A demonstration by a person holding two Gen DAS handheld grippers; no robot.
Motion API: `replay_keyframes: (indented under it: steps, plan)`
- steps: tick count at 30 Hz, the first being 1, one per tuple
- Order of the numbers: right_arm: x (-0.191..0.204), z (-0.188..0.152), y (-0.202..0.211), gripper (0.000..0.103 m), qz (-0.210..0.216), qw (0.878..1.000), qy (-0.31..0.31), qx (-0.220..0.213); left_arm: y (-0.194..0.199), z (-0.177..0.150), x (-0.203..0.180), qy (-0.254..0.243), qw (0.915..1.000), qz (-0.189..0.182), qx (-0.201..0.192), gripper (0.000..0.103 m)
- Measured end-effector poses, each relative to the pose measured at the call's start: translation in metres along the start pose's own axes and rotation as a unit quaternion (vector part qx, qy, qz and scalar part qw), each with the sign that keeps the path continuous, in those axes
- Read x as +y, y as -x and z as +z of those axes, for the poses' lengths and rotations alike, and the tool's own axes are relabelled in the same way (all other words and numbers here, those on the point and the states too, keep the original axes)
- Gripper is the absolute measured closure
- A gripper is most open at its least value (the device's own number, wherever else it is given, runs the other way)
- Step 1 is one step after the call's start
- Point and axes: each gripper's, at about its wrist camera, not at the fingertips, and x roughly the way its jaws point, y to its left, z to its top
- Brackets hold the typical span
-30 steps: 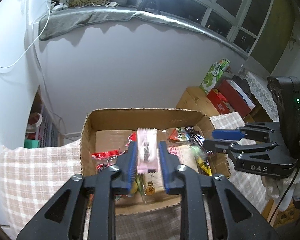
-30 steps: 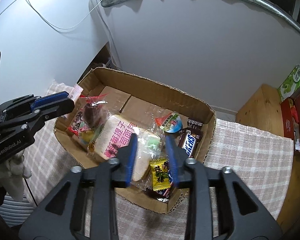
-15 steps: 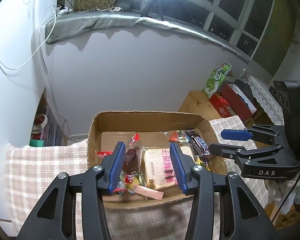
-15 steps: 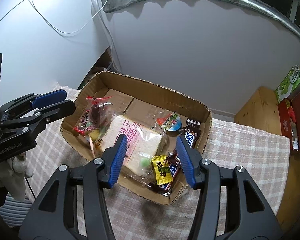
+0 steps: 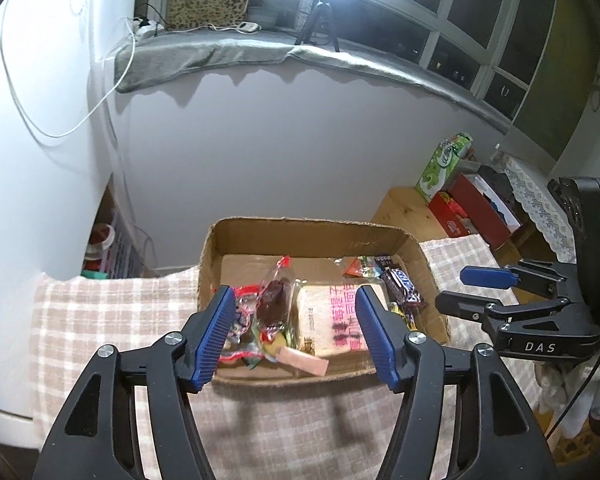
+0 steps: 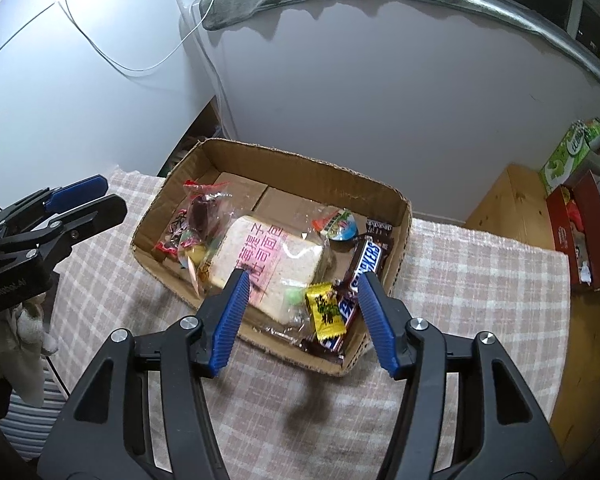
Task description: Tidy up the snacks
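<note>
Both tongs open and empty, held above the near edge of the cardboard box (image 6: 400, 216) on the checked cloth (image 6: 480, 280). Left gripper (image 5: 296, 338) spread wide at lower centre of the left wrist view; between its blue pads, further off: the bagged dark snack (image 5: 274, 300), the pink wafer bar (image 5: 302, 360) and the bread packet (image 5: 336, 320). Right gripper (image 6: 302, 320) spread likewise at lower centre of the right wrist view; yellow candy (image 6: 327, 311) and Snickers bar (image 6: 362, 276) directly ahead, inside the box at its near right corner. All visible snacks inside the box; none on the cloth. Long axis of the Snickers bar running from lower centre toward upper right of the right wrist view, roughly along the finger direction, so likely suited to a pinch across its width. Right gripper judged nearer to the bars and candy; left gripper nearer to the wafer bar, lying crosswise near the front wall.
</note>
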Motion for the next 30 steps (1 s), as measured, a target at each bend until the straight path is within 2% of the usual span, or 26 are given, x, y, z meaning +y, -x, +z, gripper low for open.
replay_keyframes:
  steps: [10,26,30]
  plan:
    - [0.0,-0.014,0.017,0.044,-0.015,1.0,-0.017,-0.009,0.013,-0.012,-0.003,0.007,0.9998,0.02,0.005,0.037]
    - [0.023,-0.038,0.069,0.044,-0.028,0.998,-0.029,-0.043,0.065,-0.03,-0.024,0.01,0.9992,0.034,-0.018,0.036]
    - [0.027,-0.042,0.082,0.044,-0.045,0.997,-0.045,-0.047,0.075,-0.033,-0.026,0.015,0.9988,0.043,-0.019,0.031]
